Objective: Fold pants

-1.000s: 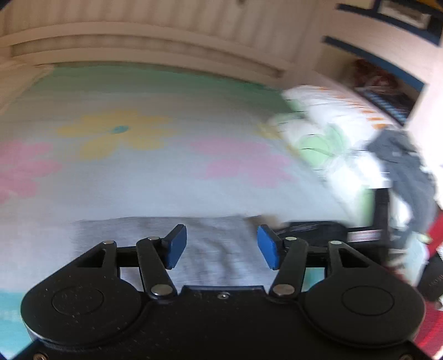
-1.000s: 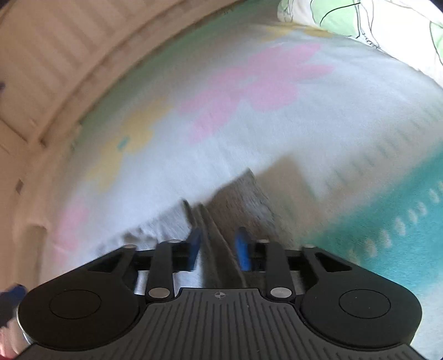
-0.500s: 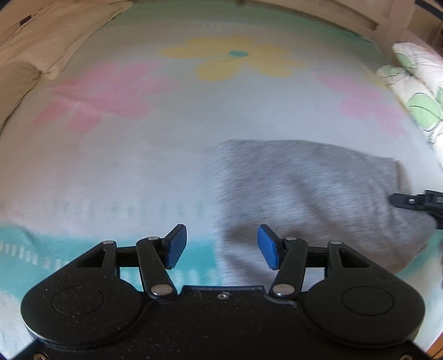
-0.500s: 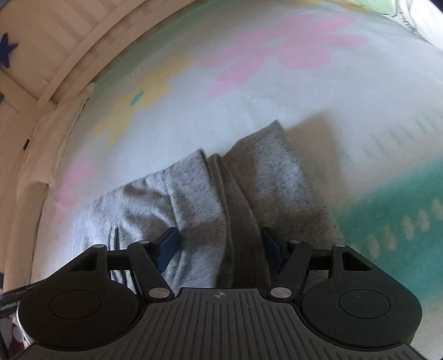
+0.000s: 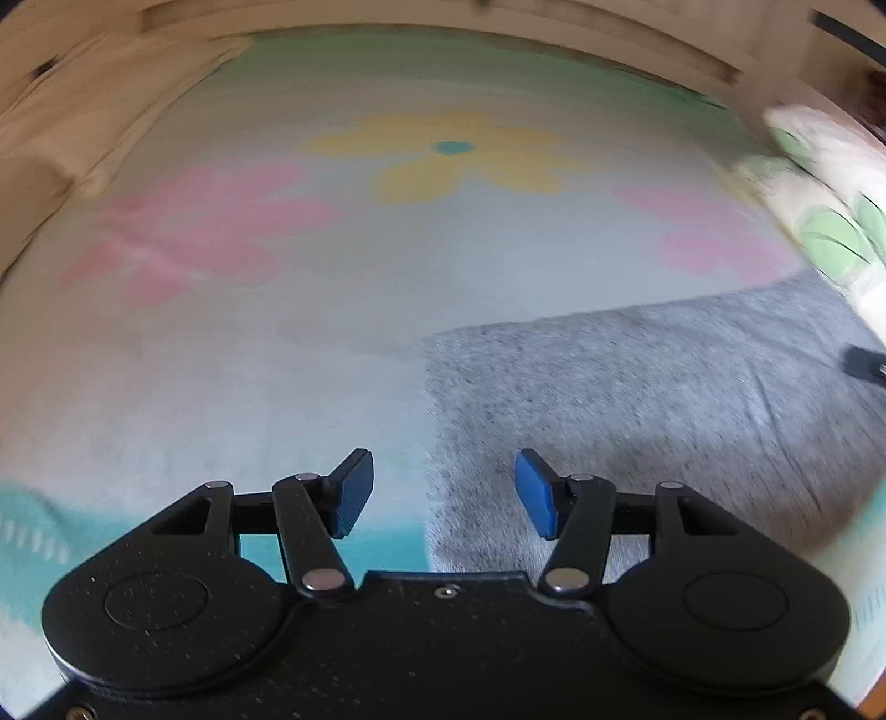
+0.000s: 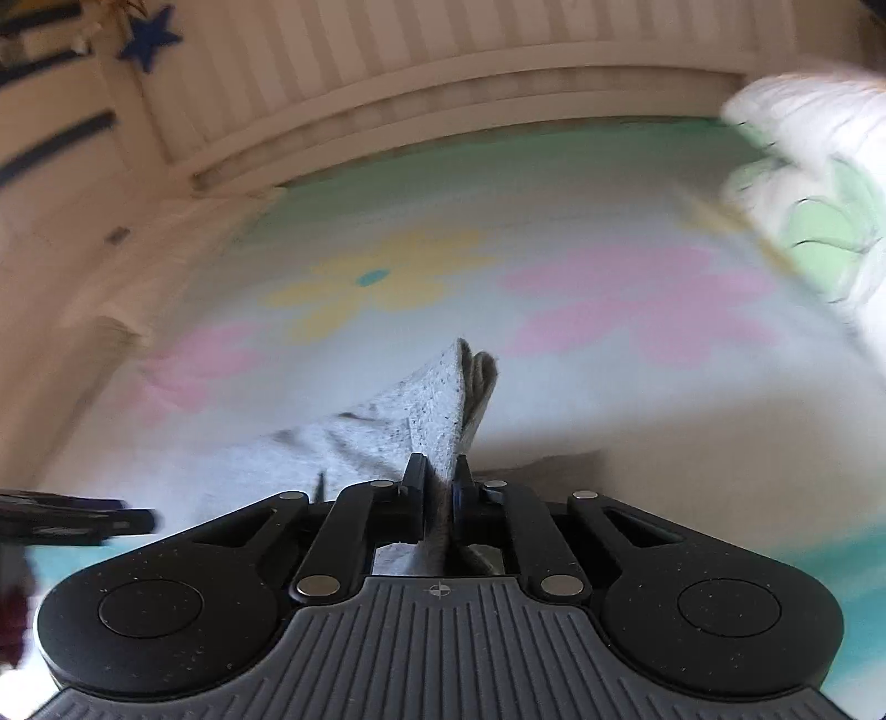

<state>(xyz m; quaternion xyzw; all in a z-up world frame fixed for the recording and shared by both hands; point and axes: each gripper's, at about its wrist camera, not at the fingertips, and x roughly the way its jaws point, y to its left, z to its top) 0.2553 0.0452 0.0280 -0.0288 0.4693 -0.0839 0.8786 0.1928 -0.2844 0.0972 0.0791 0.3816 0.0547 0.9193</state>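
Note:
Grey pants [image 5: 637, 399] lie folded on a flower-print bedsheet [image 5: 332, 266]. My left gripper [image 5: 443, 493] is open and straddles the left edge of the grey cloth, low over the bed. In the right wrist view the pants [image 6: 410, 421] rise in a peaked fold, and my right gripper [image 6: 440, 482] is shut on that fold, lifting it off the sheet. The other gripper's black tip [image 6: 77, 518] shows at the left edge there, and one black tip [image 5: 864, 363] at the far right in the left wrist view.
A white and green leaf-print pillow [image 5: 830, 221] lies at the right end of the bed. A pale wooden bed frame [image 6: 443, 99] runs along the far side. A dark blue star [image 6: 149, 36] hangs on the wall at upper left.
My right gripper went from open over the pants to shut on a fold, which it has lifted. My left gripper stayed open and slid along the cloth's left edge.

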